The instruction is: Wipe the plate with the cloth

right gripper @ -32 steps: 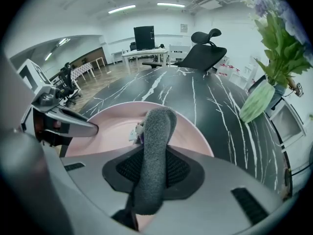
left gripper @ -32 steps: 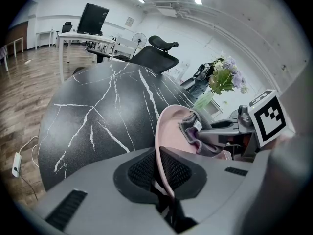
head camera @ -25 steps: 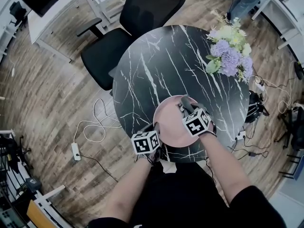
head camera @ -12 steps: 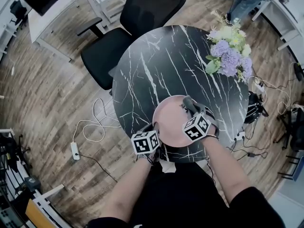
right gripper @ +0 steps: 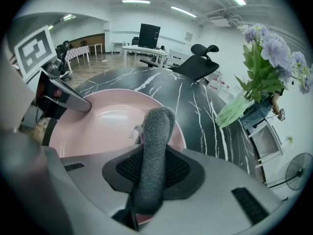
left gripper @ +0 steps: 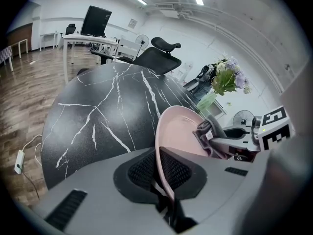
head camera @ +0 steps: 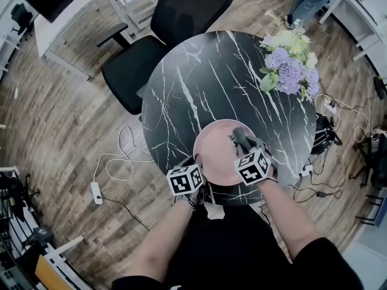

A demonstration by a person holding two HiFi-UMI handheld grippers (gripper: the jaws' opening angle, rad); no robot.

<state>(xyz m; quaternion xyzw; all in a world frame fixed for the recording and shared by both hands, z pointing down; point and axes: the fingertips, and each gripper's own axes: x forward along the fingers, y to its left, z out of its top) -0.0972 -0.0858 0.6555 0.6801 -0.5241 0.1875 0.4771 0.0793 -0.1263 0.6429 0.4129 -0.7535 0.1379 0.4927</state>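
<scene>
A pink plate lies at the near edge of the round black marble table. My left gripper is shut on the plate's near left rim; in the left gripper view the thin rim of the plate runs between the two pads. My right gripper is shut on a folded grey cloth. The cloth rests on the right part of the plate, as the head view shows. In the left gripper view the cloth pokes out over the plate's far side.
A vase of purple and white flowers stands at the table's far right. A black office chair sits behind the table. A white desk stands at the far left, and cables with a power strip lie on the wooden floor.
The right gripper with the cloth has slid a little over the right part of the plate, ending slightly nearer to me. The left gripper and the plate have stayed put.
</scene>
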